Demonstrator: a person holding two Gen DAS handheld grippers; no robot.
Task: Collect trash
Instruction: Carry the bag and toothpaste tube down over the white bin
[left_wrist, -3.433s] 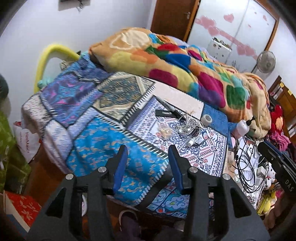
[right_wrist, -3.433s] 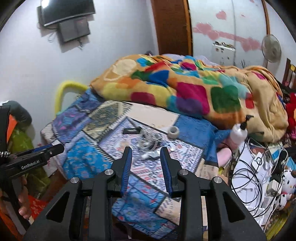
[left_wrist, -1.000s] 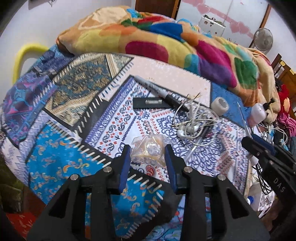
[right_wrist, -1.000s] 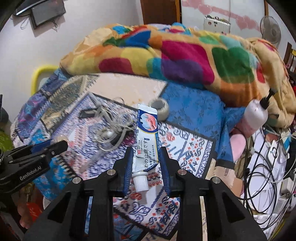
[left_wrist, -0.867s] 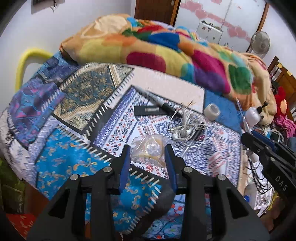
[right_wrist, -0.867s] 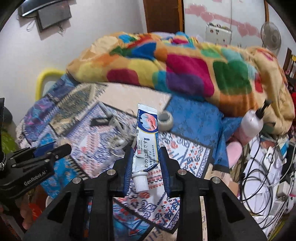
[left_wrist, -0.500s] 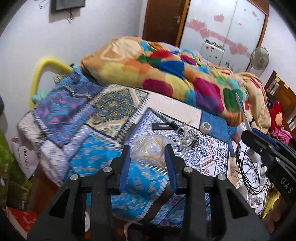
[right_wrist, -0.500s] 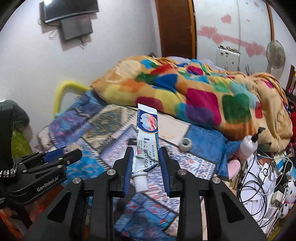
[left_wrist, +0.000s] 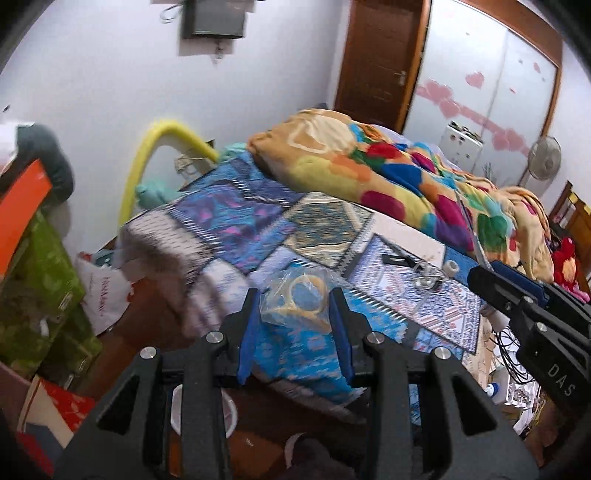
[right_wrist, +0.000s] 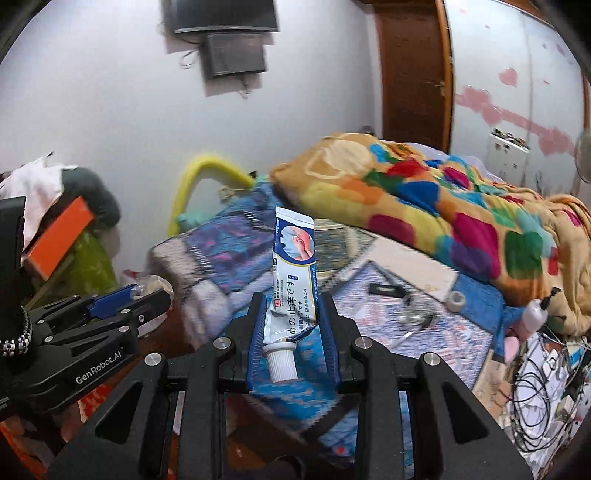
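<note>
Left wrist view: my left gripper (left_wrist: 295, 317) is closed on a crumpled clear plastic wrapper (left_wrist: 297, 299), its blue pads pressing both sides. The wrapper is lifted off the patchwork bedspread (left_wrist: 236, 218), which lies below and beyond it. Farther back on the bedspread are a tangle of white cables (left_wrist: 426, 275), a small roll of tape (left_wrist: 451, 266) and a flat black item (left_wrist: 393, 259). A multicoloured blanket (left_wrist: 406, 173) is heaped behind them. My right gripper (left_wrist: 517, 299) enters from the right edge; its grip cannot be judged from here.

Right wrist view: my right gripper (right_wrist: 293, 325) is clamped narrowly on a white and blue tube (right_wrist: 293, 273), cap end nearest the camera, crimped end pointing up. The tube is held in the air, clear of the bedspread. My left gripper (right_wrist: 147, 291) shows at the left edge, with the wrapper (right_wrist: 151, 284) at its tips. A pump bottle (right_wrist: 533, 314) stands at the bed's right edge, beside loose wires (right_wrist: 535, 387).
</note>
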